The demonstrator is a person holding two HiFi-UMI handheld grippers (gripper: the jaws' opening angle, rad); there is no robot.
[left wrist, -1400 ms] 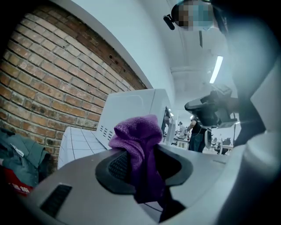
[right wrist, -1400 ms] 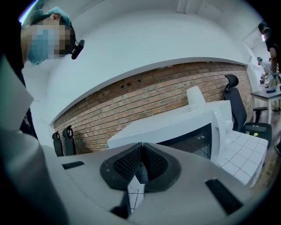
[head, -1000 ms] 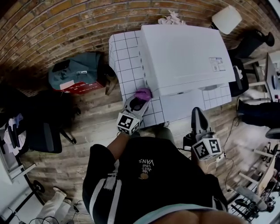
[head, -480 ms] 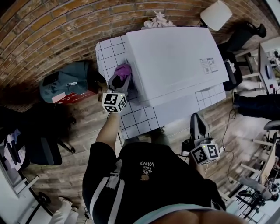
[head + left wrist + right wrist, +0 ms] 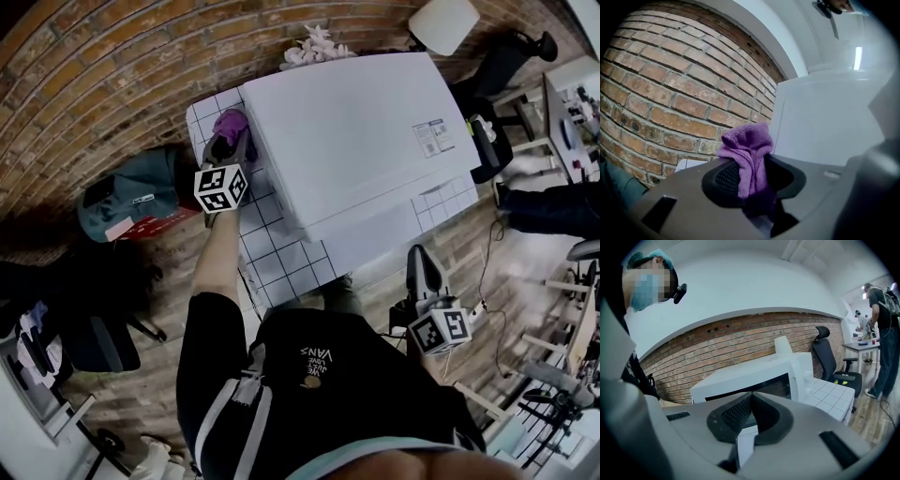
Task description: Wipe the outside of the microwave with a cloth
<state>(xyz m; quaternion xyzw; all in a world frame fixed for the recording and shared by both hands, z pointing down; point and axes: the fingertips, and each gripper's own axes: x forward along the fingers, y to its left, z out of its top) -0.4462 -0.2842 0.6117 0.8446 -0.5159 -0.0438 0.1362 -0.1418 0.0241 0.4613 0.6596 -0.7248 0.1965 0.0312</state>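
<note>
Big brick wall [image 5: 112,84] at the back, wood floor [image 5: 141,375] below. White tiled worktop [image 5: 281,267] up against the wall. On top of it, a big white microwave [image 5: 356,131], taking up most of the room, with a small sticker [image 5: 432,138] on its top near the right edge. Seen from above, a person in a black shirt [image 5: 319,394] at the front of the worktop, left arm reaching far out, right arm kept close in. On the floor to the left, by the wall, a blue-green bag [image 5: 117,202]. Off to the right in the right gripper view, a black chair [image 5: 832,359]. Left gripper [image 5: 228,141] over the back left corner of the worktop, near the wall, marker cube [image 5: 221,187] facing up. Fingers [image 5: 723,178] pinched tight on a purple cloth [image 5: 747,150], with the cloth poking up out of the tips in a soft lump. Cloth [image 5: 231,123] right by the left side of the microwave, near its back corner; hard to tell if touching the white side or just next to it. Right gripper [image 5: 424,262] low down by the front right of the worktop, well away from the cloth. Its fingers [image 5: 736,416] closed together with nothing in them, pointing at the dark door on the front of the microwave [image 5: 754,376].
</note>
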